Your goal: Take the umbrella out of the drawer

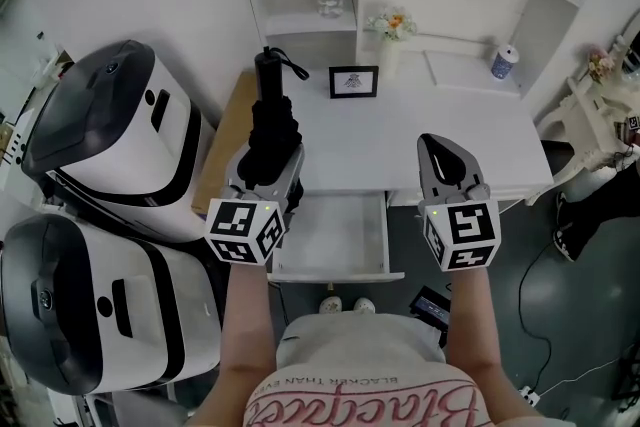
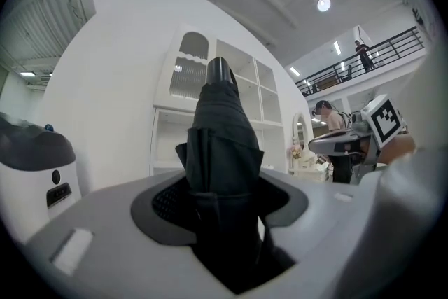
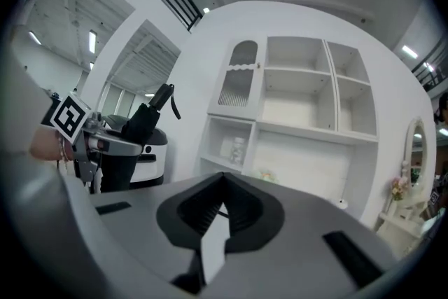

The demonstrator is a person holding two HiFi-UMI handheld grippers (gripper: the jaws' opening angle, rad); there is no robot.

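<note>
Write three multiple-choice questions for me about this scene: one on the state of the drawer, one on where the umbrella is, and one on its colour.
1. The drawer under the desk is:
A. pulled open
B. pushed shut
C. taken out and set on the desk

2. Where is the umbrella?
A. lying inside the drawer
B. between the jaws of the left gripper
C. lying flat on the desk

3. What colour is the umbrella?
A. red
B. white
C. black

Answers:
1 A: the head view shows the drawer drawn out towards the person, with its white inside visible.
2 B: the left gripper view shows both jaws pressed on the folded fabric, and the head view shows the umbrella held up over the desk edge.
3 C: the fabric and the handle are black in all three views.
</note>
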